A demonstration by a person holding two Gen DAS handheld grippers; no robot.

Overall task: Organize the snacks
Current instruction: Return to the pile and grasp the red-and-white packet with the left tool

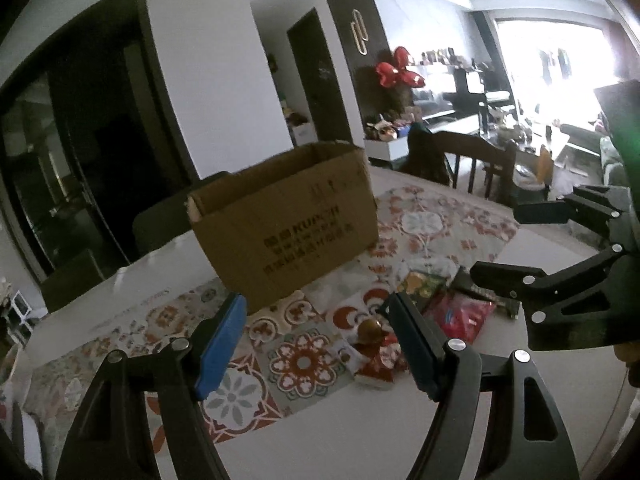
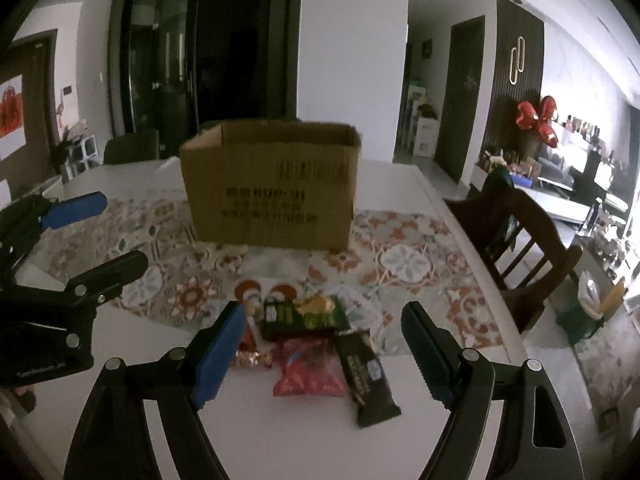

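Bare table (image 2: 280,432) before snacks (image 2: 316,344); cardboard box (image 2: 272,188) blocks behind.

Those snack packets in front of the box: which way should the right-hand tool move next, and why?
Probably forward and down onto the dark bar. The right gripper is open and holds nothing, and the bar lies nearest it, on the bare table, at the pile's right edge. The cardboard box stands open behind, seemingly ready to take it.
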